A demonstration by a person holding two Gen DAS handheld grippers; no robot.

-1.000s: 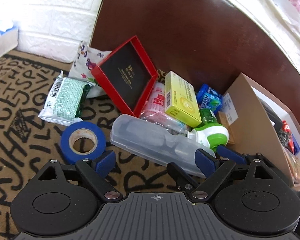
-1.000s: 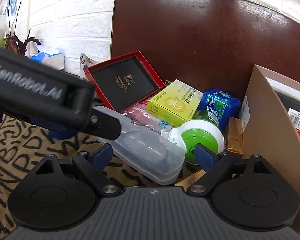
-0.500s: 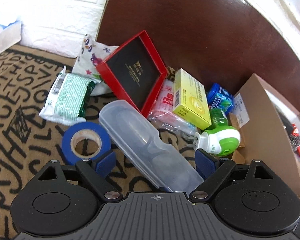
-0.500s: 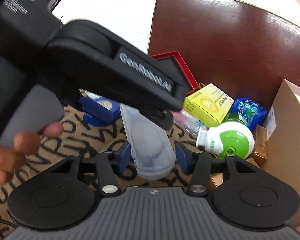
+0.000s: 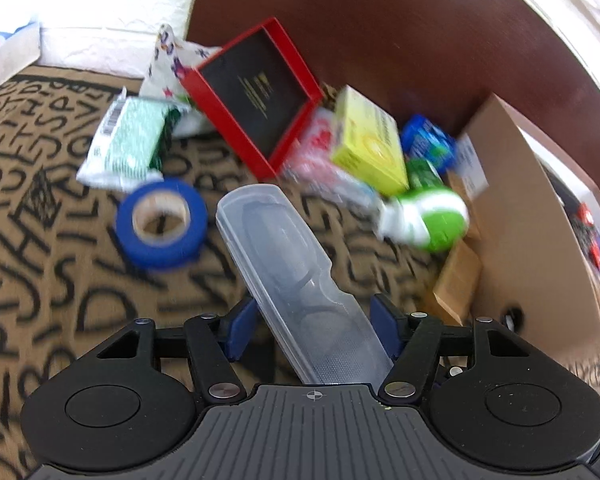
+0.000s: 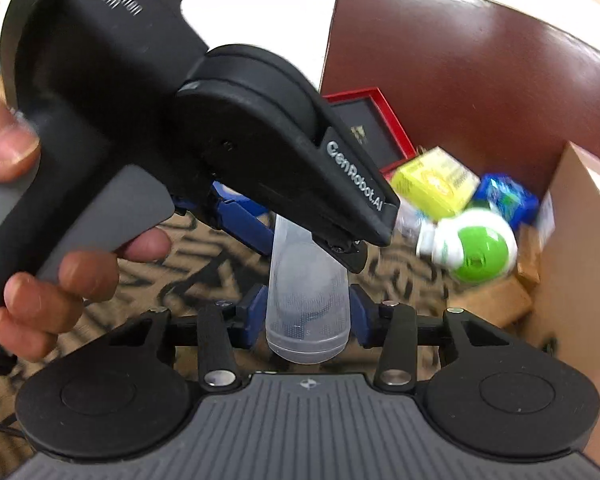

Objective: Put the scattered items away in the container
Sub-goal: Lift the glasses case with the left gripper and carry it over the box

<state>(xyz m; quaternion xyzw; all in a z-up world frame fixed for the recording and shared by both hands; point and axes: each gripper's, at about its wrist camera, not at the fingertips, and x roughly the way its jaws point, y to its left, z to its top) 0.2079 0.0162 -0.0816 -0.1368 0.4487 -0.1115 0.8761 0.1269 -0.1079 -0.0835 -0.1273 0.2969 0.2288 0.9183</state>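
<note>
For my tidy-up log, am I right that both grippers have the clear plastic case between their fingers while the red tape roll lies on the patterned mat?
Nearly: the tape roll is blue, not red, as the left wrist view shows. The clear plastic case does sit between the fingers of the left gripper and the right gripper, above the patterned mat.

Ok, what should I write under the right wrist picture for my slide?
Both grippers close around one clear plastic case beside the cardboard box.

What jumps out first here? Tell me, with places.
The clear plastic case stands out, running lengthwise between both tools: the left tool and the right tool each flank an end. Behind it sit a red open box and blue tape roll; the cardboard box is at right.
</note>
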